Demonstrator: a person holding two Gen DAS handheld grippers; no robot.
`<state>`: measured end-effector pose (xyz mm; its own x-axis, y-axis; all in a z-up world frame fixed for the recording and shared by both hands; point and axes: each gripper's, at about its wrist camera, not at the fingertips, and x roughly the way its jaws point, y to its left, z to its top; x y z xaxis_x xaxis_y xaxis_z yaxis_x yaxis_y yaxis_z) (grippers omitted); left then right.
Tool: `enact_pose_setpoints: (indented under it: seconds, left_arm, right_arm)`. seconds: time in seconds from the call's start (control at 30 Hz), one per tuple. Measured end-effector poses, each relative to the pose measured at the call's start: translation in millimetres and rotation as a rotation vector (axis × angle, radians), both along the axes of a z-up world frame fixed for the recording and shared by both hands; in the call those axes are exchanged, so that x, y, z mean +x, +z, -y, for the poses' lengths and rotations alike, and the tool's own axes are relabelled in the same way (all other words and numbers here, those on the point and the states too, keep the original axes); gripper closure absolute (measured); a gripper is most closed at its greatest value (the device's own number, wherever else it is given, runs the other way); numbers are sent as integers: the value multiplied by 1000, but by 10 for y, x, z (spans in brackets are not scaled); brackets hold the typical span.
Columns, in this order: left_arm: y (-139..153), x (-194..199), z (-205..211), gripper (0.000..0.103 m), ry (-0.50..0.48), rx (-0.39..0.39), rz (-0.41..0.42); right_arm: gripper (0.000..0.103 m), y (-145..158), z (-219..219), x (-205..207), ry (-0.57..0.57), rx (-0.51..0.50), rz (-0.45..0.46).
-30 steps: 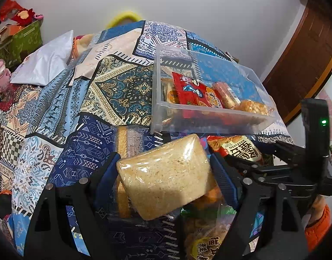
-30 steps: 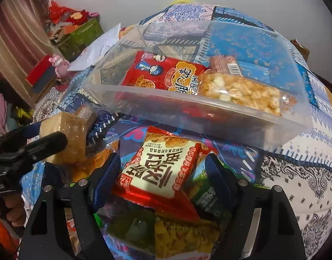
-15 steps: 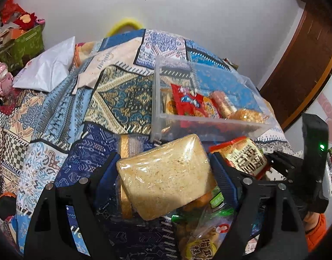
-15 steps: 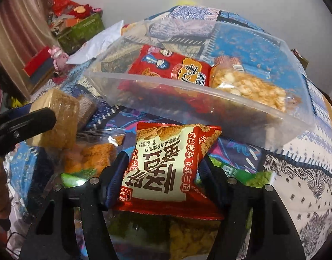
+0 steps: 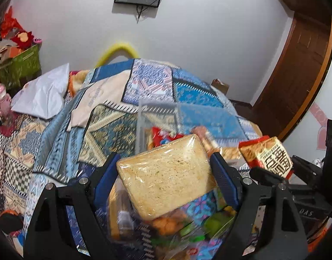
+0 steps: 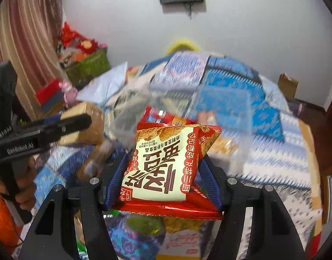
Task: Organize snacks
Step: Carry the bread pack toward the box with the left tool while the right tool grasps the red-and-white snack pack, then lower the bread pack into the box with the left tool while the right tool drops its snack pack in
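Red-cream packet [image 6: 166,164]; seemingly blue patchwork blanket [image 5: 57,130]

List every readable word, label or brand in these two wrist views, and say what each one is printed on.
"GenRobot.AI": on the left gripper body, seen from the right wrist view.
"UAS" (partial, upside down): on the right gripper body, in the left wrist view.
Chinese lettering on the red-and-cream snack packet: large but upside down; I cannot transcribe it reliably.
Wrapped beige cake: no print visible.
Snacks in the clear bin: too blurred to read.

Bedroom: quilted bed [image 5: 113,117], pillow [image 5: 42,95]
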<state>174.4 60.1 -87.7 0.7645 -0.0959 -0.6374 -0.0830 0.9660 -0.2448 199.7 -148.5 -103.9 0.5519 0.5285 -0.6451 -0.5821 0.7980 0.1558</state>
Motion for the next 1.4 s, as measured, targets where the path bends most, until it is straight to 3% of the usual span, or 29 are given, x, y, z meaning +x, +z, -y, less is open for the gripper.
enact_pose_setpoints:
  seconds: [0.33, 0.8, 1.27, 1.4]
  left_arm:
    - [106, 465, 203, 20, -24, 39, 27]
    - [-512, 1190, 379, 20, -50, 60, -126]
    - [-740, 1311, 358, 19, -50, 22, -207]
    - [-581, 1213, 398, 18, -61, 38, -162]
  right_arm:
    - [41, 147, 179, 474, -113, 51, 40]
    - [41, -234, 8, 1015, -134, -13, -39]
    - [38, -387, 30, 1103, -109, -50, -100]
    - [35, -249, 39, 1006, -100, -45, -65]
